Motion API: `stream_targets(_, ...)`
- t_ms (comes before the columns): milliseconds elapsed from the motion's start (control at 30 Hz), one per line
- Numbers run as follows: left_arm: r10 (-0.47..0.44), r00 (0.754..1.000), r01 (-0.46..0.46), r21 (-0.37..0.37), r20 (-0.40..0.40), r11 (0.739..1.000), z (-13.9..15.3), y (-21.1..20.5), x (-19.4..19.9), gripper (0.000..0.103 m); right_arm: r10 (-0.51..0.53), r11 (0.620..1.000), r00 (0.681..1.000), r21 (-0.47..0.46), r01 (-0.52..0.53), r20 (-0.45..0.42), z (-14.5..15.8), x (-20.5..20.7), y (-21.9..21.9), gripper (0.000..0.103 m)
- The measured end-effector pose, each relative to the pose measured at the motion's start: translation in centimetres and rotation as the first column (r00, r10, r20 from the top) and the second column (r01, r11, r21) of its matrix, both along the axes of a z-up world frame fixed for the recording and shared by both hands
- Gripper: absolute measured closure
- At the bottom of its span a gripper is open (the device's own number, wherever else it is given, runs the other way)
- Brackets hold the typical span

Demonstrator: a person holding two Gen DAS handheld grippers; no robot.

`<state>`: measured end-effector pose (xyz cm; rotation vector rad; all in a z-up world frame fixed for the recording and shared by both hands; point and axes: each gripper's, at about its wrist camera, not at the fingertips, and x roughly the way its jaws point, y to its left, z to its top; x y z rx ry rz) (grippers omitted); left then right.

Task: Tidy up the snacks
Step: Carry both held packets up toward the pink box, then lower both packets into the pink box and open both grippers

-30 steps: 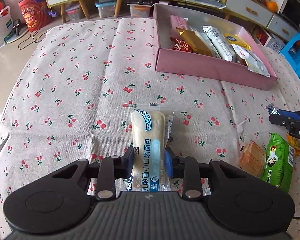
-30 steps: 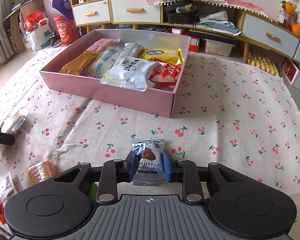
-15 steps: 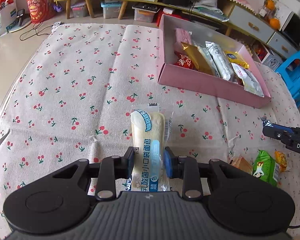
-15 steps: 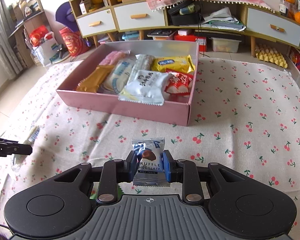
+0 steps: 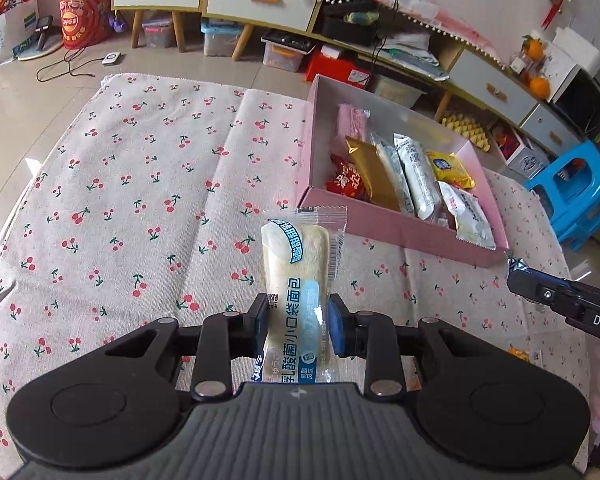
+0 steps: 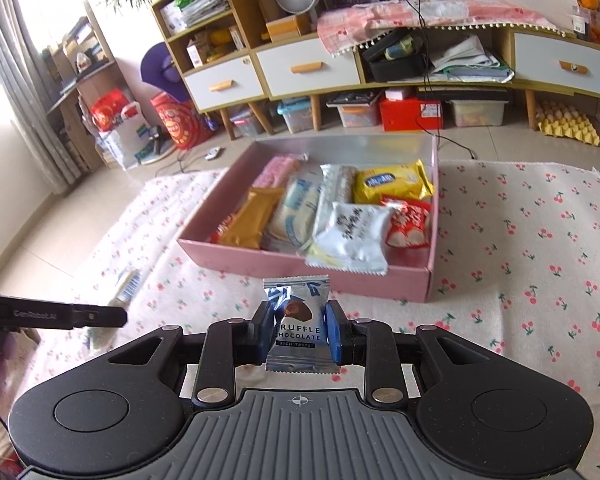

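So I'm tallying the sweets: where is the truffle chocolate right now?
In the right wrist view the truffle chocolate is clamped in the right tongs, held above the cherry tablecloth just short of the pink box.

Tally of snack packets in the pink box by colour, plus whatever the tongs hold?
Pink packet: 1
Gold packet: 1
Yellow packet: 1
Red packets: 2
White or pale packets: 3
Held: 2, bread packet in left tongs, truffle chocolate in right tongs
Total: 10
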<state>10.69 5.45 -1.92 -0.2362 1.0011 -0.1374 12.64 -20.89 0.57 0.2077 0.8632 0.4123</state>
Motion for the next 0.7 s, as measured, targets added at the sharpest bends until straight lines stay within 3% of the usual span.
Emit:
stream_targets(533, 0.078, 0.991, -0.06, -0.164, 0.107, 0.985, 1.2, -1.5, 4.1, 0.075, -0.123, 0.984, 0.992, 0.128, 0.127, -0.038, 0.3, 4.9, 1.3, 0.077)
stream_targets(700, 0.088, 0.988, -0.067, -0.161, 0.127, 0.985, 1.3, -2.3, 5.6, 0.075, -0.145, 0.968, 0.985, 0.191, 0.16, -0.089, -0.7, 6.8, 1.9, 0.077)
